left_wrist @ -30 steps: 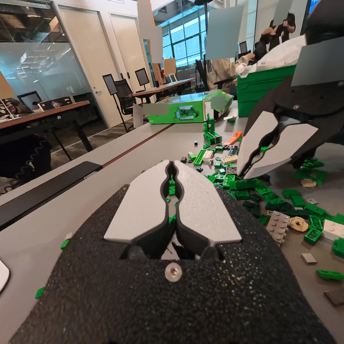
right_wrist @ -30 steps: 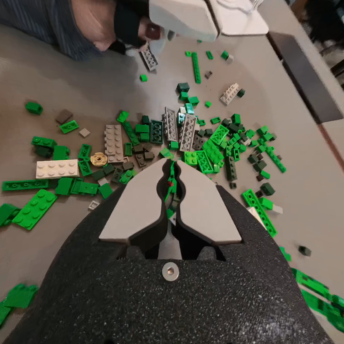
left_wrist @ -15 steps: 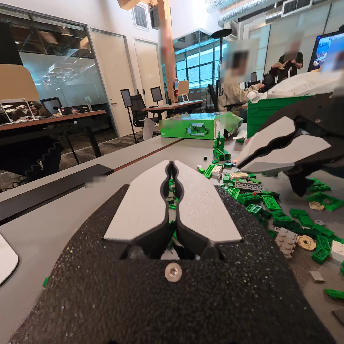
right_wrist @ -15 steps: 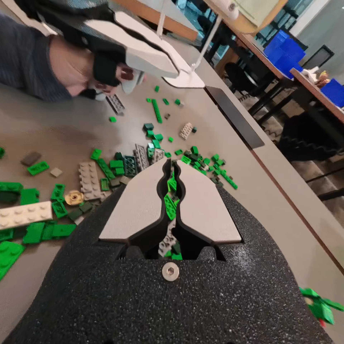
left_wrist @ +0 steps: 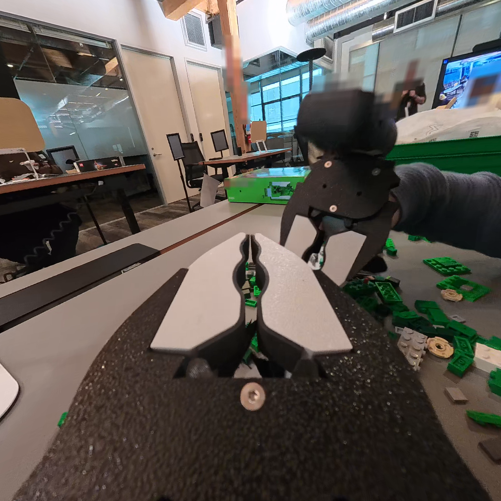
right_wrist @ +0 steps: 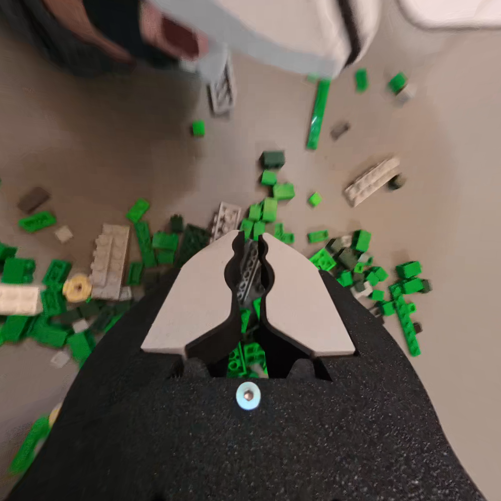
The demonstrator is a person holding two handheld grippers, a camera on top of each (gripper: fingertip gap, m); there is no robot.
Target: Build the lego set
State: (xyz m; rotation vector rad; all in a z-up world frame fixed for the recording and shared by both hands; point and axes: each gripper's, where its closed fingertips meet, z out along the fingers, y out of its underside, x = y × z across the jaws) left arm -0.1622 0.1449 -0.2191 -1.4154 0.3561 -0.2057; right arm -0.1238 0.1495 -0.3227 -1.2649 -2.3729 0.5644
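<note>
Loose green, grey and white lego bricks (right_wrist: 271, 214) lie scattered on the grey table; they also show in the left wrist view (left_wrist: 385, 292). My right gripper (right_wrist: 249, 237) points down close over the pile with its jaws a little apart. A grey studded plate (right_wrist: 248, 271) shows through the gap; I cannot tell if the fingers touch it. The left wrist view shows the right gripper (left_wrist: 318, 267) just ahead of my left one. My left gripper (left_wrist: 250, 238) is shut and empty, low over the table; in the right wrist view it is a blur (right_wrist: 271, 35) at the top.
A green set box (left_wrist: 260, 187) and a green bin (left_wrist: 444, 151) stand at the back. A black strip (left_wrist: 67, 276) runs along the table's left side. A white lamp base (left_wrist: 5, 390) sits at the left. A tan round piece (right_wrist: 77, 287) lies beside a light grey plate (right_wrist: 111, 257). Spacing between my two grippers at the tips: around 10 cm.
My right gripper lifted and tilted up, then dropped back, nose down and closer to the pile; its jaws have parted slightly. My left gripper tilted up a little and stays shut.
</note>
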